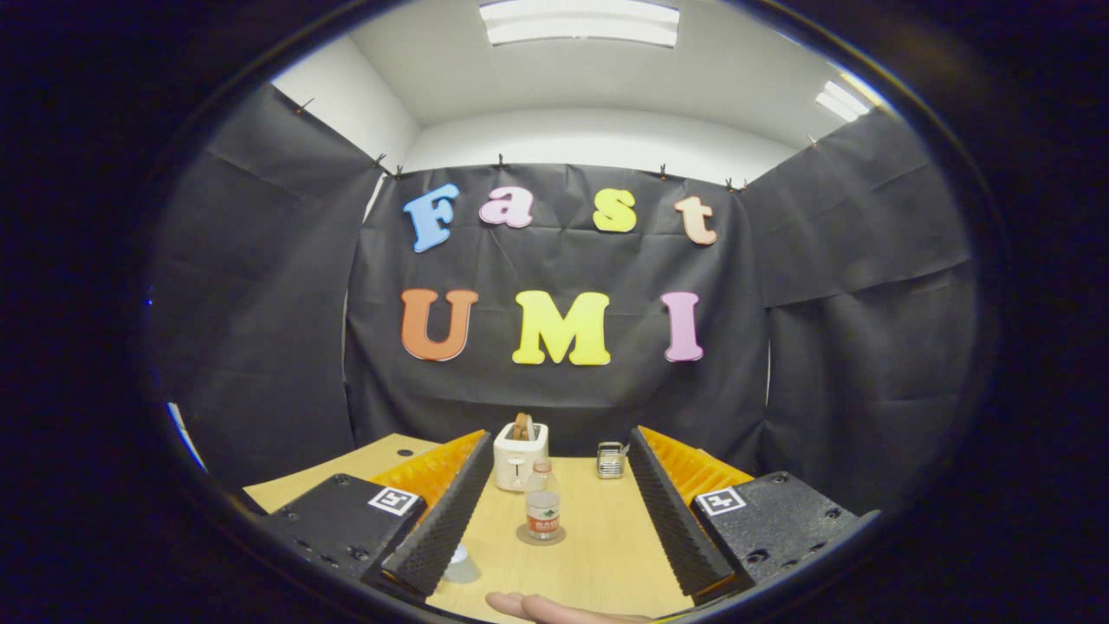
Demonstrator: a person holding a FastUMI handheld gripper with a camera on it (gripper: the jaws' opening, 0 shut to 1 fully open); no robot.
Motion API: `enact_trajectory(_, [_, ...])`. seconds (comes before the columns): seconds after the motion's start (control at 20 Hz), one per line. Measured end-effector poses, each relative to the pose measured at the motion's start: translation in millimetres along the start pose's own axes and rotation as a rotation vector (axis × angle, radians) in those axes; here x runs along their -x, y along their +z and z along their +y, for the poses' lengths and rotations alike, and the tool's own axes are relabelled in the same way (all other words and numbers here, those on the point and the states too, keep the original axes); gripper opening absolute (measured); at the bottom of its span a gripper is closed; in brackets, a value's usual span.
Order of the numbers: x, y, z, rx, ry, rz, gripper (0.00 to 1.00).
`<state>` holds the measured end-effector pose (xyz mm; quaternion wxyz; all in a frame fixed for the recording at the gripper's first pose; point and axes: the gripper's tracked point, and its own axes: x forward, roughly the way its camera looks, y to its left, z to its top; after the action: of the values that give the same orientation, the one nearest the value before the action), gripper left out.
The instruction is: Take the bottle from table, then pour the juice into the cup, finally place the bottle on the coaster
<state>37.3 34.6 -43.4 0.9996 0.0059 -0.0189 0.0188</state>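
Two fingers: the gripper [554,529] has its ridged black fingers [442,529] spread wide apart, grasping nothing, with bare table between them.
Bottle: a small clear bottle [543,510] with a label band stands upright between the fingers, a little ahead of their tips, touching neither.
Coaster: the bottle stands on a round grey coaster [525,537].
Cup: a clear cup [459,565] sits by the inner edge of the left finger, nearer than the bottle.
Table: light wooden table [598,555].
Beyond the bottle: a cream toaster [520,455] with a slice in its slot, and to its right a small metal wire holder [611,461], both near the black cloth wall.
Nearest edge: part of a person's finger [537,608].
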Motion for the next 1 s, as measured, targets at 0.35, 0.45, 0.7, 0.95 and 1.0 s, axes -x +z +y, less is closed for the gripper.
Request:
enact_trajectory(0.35, [7.4, 20.0, -15.5, -0.047, -0.009, 0.049, 1.0])
enact_trajectory(0.45, [8.7, 25.5, -22.7, -0.042, -0.028, 0.053, 1.0])
enact_trajectory(0.7, [13.4, 34.4, -21.6, -0.043, -0.027, 0.05, 1.0])
enact_trajectory(0.95, [15.0, 35.0, -27.5, -0.063, -0.027, 0.049, 1.0])
enact_trajectory(1.0, [15.0, 32.9, -28.5, -0.067, -0.029, 0.055, 1.0])
